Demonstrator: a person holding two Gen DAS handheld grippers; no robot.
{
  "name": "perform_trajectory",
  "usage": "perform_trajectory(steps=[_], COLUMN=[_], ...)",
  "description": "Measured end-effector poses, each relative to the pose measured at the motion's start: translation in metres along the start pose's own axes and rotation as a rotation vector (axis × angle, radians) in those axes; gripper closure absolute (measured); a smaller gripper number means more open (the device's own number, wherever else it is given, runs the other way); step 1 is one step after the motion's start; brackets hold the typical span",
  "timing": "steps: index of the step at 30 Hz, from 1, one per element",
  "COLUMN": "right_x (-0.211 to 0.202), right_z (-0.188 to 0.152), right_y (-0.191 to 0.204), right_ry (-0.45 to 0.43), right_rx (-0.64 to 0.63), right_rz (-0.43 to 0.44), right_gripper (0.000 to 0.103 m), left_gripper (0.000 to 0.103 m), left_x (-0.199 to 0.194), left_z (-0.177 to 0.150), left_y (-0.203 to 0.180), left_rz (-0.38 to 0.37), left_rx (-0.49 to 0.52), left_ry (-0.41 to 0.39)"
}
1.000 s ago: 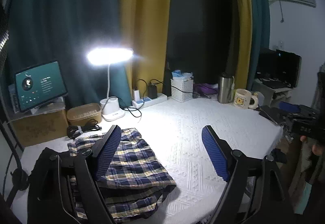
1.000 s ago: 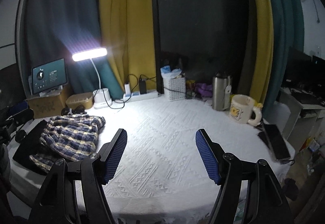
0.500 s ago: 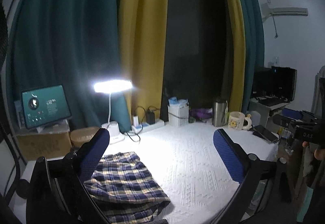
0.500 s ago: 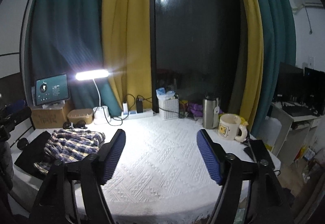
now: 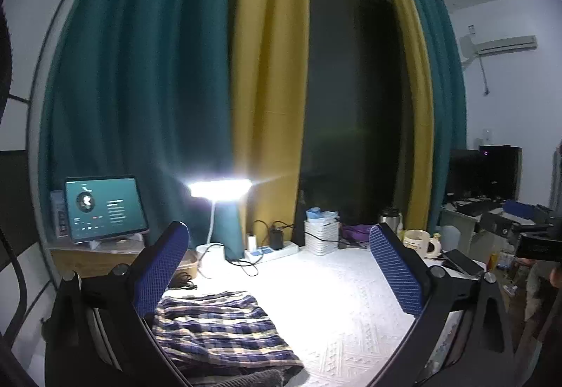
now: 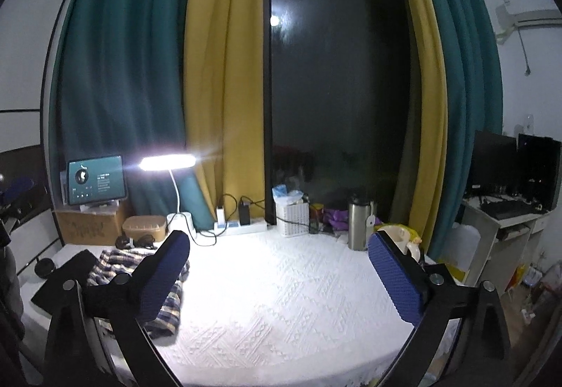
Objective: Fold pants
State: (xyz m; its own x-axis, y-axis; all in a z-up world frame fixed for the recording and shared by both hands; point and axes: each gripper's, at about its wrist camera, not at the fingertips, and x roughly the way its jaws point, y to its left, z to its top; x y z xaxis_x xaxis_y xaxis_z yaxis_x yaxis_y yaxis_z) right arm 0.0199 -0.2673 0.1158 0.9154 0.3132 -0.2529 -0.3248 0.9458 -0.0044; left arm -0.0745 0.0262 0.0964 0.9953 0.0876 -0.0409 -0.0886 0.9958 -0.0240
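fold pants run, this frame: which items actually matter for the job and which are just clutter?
In play:
- plaid pants, bunched at the table's left
- left claw, open, empty
- right claw, open, empty
- white table cover

Clutter:
- desk lamp
- tablet
- power strip
- white basket
- steel flask
- mug

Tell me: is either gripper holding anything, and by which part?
Nothing is held. Left gripper and right gripper are open; the plaid fabric pants lie free.

One plaid pants (image 5: 217, 327), one lamp (image 5: 220, 188), one tablet (image 5: 103, 208), one mug (image 5: 419, 243), one thermos (image 6: 359, 223), two monitors (image 6: 516, 165).
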Motion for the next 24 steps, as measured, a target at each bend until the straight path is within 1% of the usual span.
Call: perform_trajectory(steps=[2, 3, 5, 9, 13, 24], right_x=[-0.002, -0.003, -0.004, -0.001, 0.004, 0.008], right_z=[0.002, 0.003, 0.004, 0.002, 0.000, -0.004], right_y=[0.006, 0.010, 0.014, 0.022, 0.025, 0.027], right_ry=[-0.005, -0.009, -0.009, 0.011, 0.031, 0.041], right_rx=[-0.014, -0.020, -0.020, -0.026, -0.022, -0.018], right_rz=[-0.015, -0.021, -0.012, 0.006, 0.027, 0.027], right_gripper=[0.000, 0.000, 0.000, 0.000, 0.000, 0.000], left_gripper=[0.001, 0.001, 0.001, 0.001, 0.001, 0.001], left_x=[-0.001, -0.001, 0.000, -0.002, -0.001, -0.001], left_z=[0.001, 0.001, 0.001, -0.002, -0.006, -0.011], left_y=[0.003, 0.006, 0.009, 0.013, 0.016, 0.015], left_rz=[0.010, -0.003, -0.011, 0.011, 0.020, 0.018], left_rx=[-0.004, -0.017, -0.031, -0.030, -0.035, -0.032], left_ry=[0.008, 0.024, 0.038, 0.032, 0.047, 0.067])
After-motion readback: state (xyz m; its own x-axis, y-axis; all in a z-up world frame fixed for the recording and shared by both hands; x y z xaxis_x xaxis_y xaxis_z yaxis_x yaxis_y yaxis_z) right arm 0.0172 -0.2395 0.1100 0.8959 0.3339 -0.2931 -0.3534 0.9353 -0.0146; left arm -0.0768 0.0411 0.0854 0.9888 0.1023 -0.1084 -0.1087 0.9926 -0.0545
